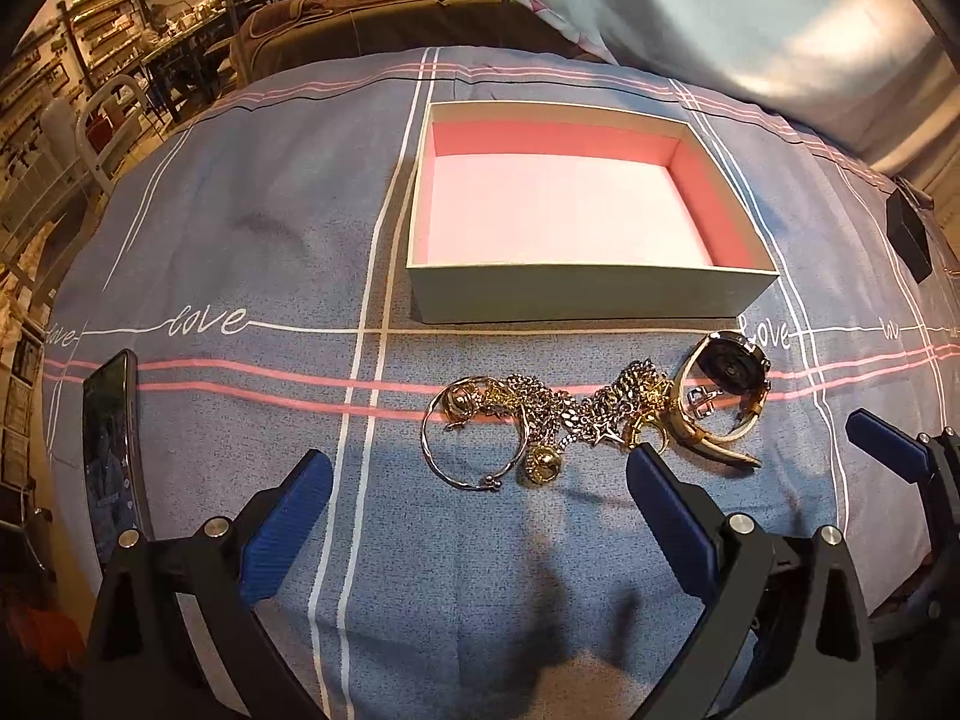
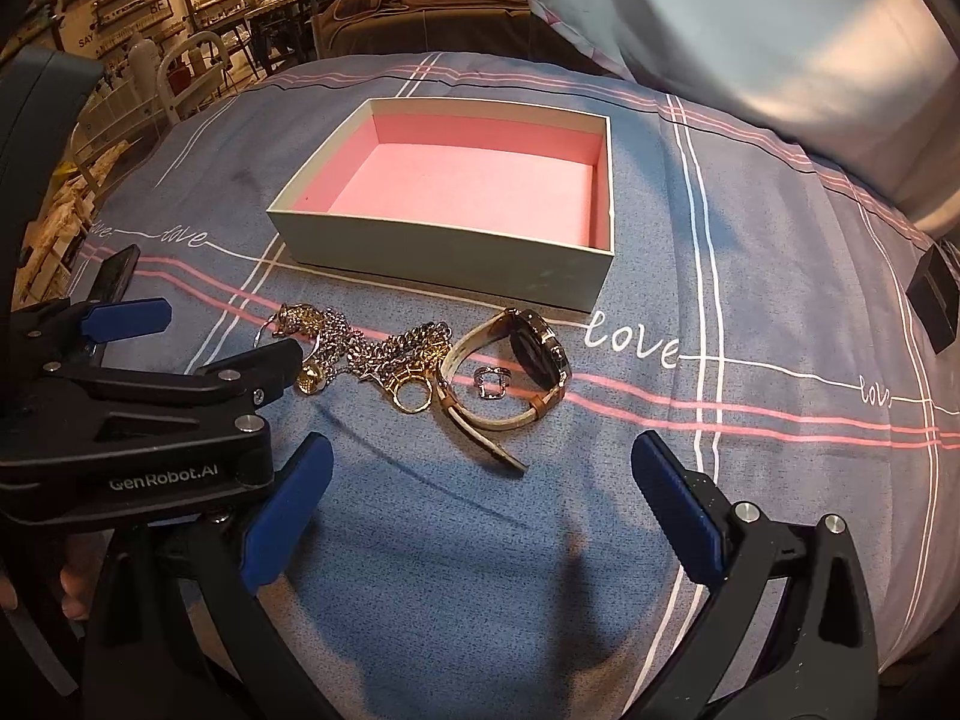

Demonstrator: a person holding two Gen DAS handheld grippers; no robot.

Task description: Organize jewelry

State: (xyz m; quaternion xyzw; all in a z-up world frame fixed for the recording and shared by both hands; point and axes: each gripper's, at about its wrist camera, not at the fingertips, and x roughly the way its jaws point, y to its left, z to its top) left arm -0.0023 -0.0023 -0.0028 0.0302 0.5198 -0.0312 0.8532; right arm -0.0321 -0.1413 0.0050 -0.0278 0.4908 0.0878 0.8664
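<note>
Jewelry (image 1: 576, 420) lies strung left-to-right before the box (image 1: 576, 294); both tools (image 1: 480, 480) (image 2: 480, 480) gape wide, empty.

Both the left gripper (image 1: 480, 474) and the right gripper (image 2: 480, 462) are showing black angular plastic frames, ribbed blue pads (image 2: 288, 510) on the fingers, round silver screws (image 1: 739, 523), and white "GenRobot.AI" lettering (image 2: 162, 478) on one black body.

The setting was a large showroom-like hall staged as a home. A bed (image 1: 240, 276) covered with a blue-grey sheet printed "love" stood in front, a brown bed (image 2: 420, 6) behind it. Wall shelves (image 1: 105, 24) lined the far side, where people sat at a long table (image 2: 282, 6).
</note>
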